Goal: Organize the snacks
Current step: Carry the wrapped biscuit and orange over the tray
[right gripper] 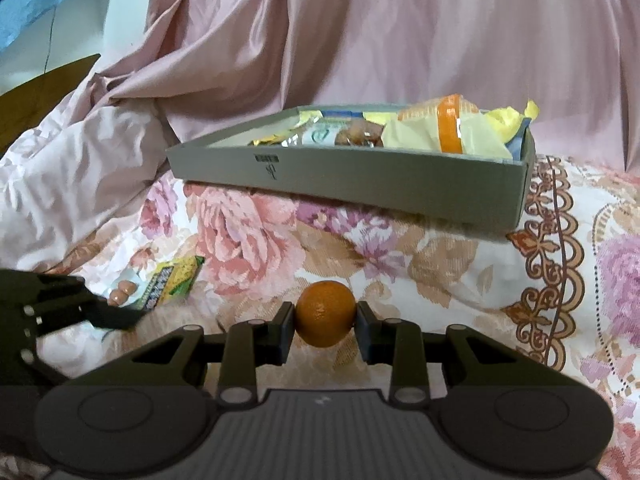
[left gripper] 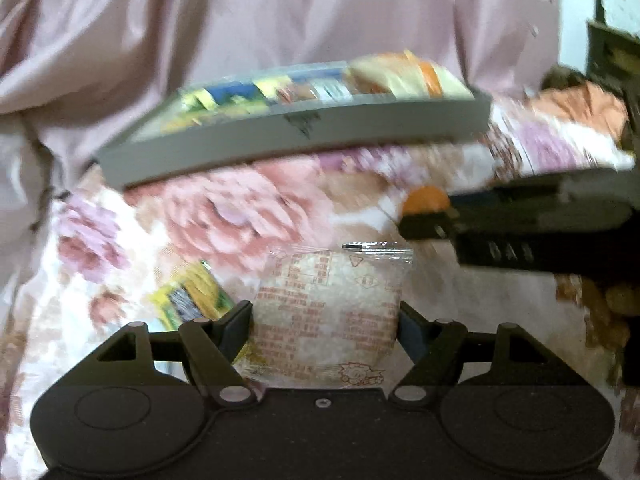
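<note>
The clear-wrapped rice cracker (left gripper: 326, 312) sits pinched in the left gripper (left gripper: 326, 316) jaws and the orange (right gripper: 325, 314) in the right gripper (right gripper: 325, 320), both best carried level over the bedspread (right gripper: 460, 280) into the grey box (right gripper: 360, 176).

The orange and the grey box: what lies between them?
Only bare flowered bedspread between orange and grey box, seen from the right wrist.

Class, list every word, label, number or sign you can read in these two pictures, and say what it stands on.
None can be read for certain.
Clear wrapper in the left tool: red print and a cartoon figure, too blurred to read.
Grey box, front wall: a small dark mark, too small to read.
Yellow-green packet on the bedspread: print too small to read.
Packets in the box: blurred.
</note>
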